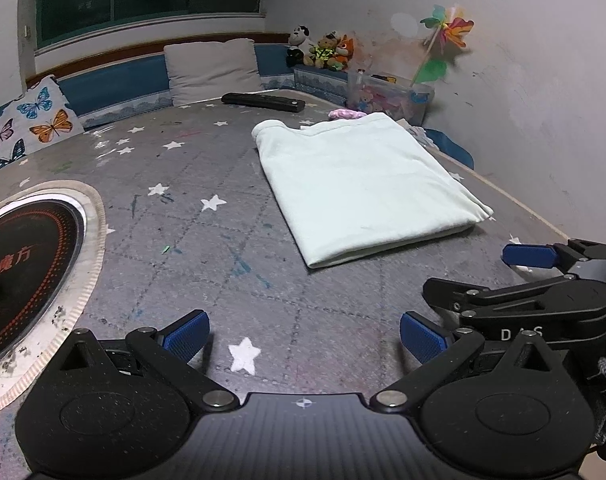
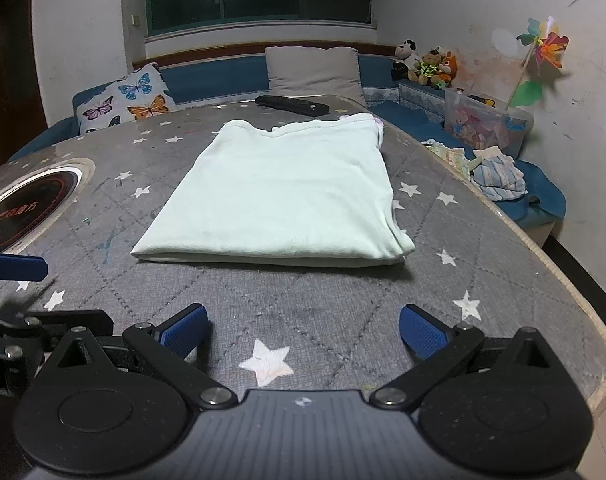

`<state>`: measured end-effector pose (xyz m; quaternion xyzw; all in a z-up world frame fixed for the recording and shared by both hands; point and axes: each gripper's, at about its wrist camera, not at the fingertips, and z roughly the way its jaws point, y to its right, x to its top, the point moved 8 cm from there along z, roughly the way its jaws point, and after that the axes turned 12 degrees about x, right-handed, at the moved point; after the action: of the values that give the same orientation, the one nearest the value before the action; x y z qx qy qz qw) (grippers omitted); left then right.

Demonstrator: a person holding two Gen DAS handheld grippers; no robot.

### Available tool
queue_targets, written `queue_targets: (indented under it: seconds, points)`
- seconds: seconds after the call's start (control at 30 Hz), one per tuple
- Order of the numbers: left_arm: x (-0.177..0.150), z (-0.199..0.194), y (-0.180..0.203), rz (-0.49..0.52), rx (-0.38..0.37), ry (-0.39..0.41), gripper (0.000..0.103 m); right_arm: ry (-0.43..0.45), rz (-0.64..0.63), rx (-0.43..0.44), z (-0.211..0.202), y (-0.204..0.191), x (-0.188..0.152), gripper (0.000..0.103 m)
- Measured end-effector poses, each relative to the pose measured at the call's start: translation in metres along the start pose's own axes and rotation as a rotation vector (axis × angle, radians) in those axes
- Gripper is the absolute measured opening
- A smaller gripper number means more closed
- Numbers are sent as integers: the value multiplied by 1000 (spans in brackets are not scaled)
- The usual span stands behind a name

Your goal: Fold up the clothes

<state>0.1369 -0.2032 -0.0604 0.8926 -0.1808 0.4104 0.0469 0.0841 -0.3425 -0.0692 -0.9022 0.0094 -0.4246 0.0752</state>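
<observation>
A pale mint garment point(image 1: 363, 188) lies folded into a flat rectangle on the grey star-patterned table cover point(image 1: 207, 240); in the right wrist view the garment point(image 2: 279, 196) sits straight ahead. My left gripper point(image 1: 305, 340) is open, low over the cover, short of the garment's near-left corner, with nothing between its blue pads. My right gripper point(image 2: 303, 336) is open too, in front of the garment's near edge and apart from it. The right gripper also shows at the right edge of the left wrist view, its blue fingertip point(image 1: 529, 256) just off the garment's near-right corner.
A round induction cooktop point(image 1: 23, 264) is set into the table at left. A black remote-like bar point(image 2: 293, 105) lies beyond the garment. Cushions, plush toys point(image 2: 427, 66), a clear toy box point(image 2: 487, 126) and a pinwheel line the bench. The table edge point(image 2: 563, 276) curves at right.
</observation>
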Motion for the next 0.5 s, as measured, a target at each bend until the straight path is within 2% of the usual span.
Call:
queue_targets:
  seconds: [0.5]
  points:
    - [0, 0, 1, 7, 7, 2, 103, -6, 7, -22, -2, -2, 0, 103]
